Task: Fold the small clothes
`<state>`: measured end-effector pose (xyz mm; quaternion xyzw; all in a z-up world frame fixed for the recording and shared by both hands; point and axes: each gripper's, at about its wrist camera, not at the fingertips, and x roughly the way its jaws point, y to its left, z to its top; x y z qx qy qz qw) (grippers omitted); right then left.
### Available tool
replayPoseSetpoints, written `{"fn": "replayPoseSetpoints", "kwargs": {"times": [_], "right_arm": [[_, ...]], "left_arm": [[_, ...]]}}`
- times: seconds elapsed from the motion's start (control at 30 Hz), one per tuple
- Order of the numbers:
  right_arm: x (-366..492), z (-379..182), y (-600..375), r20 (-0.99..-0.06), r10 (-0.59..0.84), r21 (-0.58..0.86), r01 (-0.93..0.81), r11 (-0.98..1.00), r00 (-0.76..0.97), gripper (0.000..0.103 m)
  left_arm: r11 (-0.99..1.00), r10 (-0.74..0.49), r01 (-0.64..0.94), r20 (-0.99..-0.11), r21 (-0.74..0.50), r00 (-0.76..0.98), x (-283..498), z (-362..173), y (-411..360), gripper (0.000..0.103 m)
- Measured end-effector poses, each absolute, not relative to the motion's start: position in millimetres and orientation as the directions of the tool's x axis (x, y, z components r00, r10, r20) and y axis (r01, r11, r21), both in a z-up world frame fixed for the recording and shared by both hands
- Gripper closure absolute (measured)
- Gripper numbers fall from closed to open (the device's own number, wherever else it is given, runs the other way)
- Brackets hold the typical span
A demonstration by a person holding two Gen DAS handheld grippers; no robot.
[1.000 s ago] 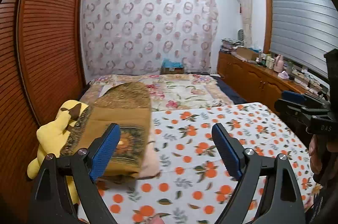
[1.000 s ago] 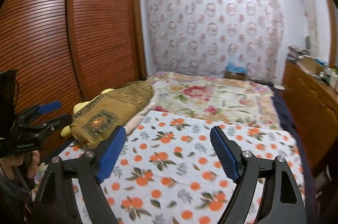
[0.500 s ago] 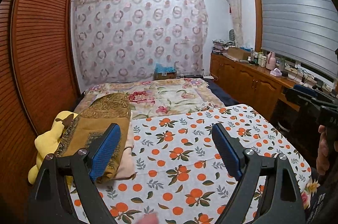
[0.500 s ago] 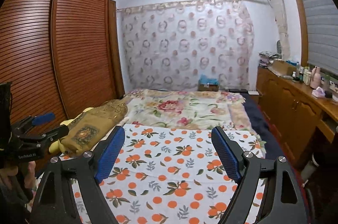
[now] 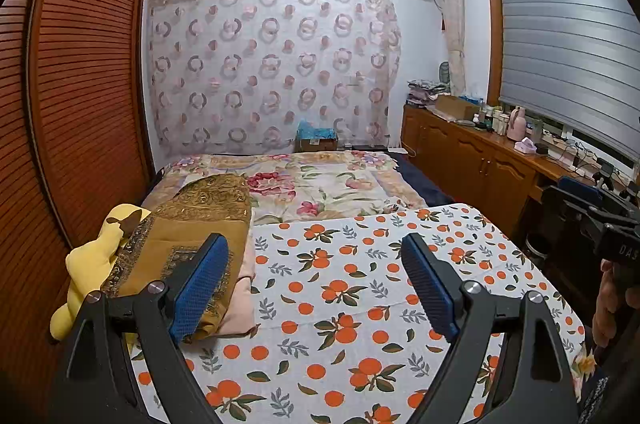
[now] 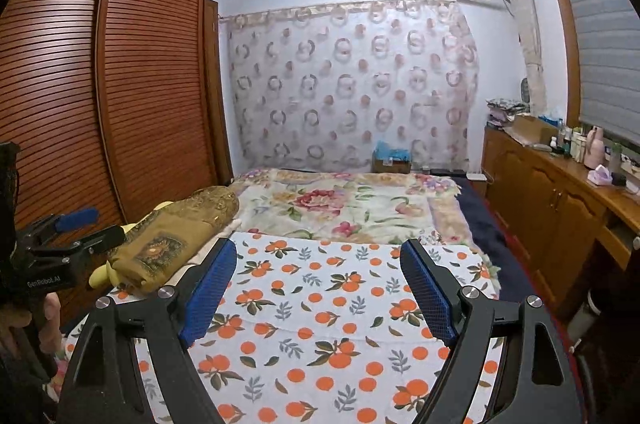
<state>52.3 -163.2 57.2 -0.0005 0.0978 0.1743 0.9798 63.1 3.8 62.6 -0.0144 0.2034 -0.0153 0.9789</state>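
Left gripper [image 5: 314,284] and right gripper [image 6: 318,288] — both spread wide, empty — above the orange-print sheet [image 5: 352,288]; no small garment visible, folding seemingly finished or unstarted.

The orange-print sheet [image 5: 360,304] on the bed lies flat and bare, open to either tool from above. On its left edge a brown folded pile [image 5: 188,244] and yellow plush [image 5: 86,264] crowd against the wardrobe [image 5: 80,84]; the wooden cabinet [image 6: 560,200] walls the right side.

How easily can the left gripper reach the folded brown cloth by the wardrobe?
Probably yes: the left gripper is open and empty, and nothing lies between it and the brown cloth just ahead.
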Motion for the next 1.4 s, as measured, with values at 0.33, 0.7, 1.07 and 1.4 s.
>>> {"fn": "replayPoseSetpoints", "kwargs": {"times": [0.33,0.7,1.07,1.4], "right_arm": [[57,60,-169,-0.189,0.344,0.034,-0.344,0.938,0.92,0.018],[59,60,-177,-0.184,0.349,0.035,-0.349,0.937,0.919,0.018],[60,59,-179,-0.18,0.351,0.036,-0.351,0.936,0.919,0.018],[59,58,-179,-0.179,0.352,0.035,-0.351,0.936,0.919,0.018]], "left_arm": [[0.999,-0.031,0.018,-0.397,-0.036,0.917,64,63,9,0.014],[0.999,-0.032,0.019,-0.395,-0.038,0.918,64,63,10,0.014],[0.999,-0.032,0.018,-0.393,-0.039,0.919,63,64,9,0.014],[0.999,-0.033,0.019,-0.393,-0.039,0.919,62,63,10,0.014]]}}
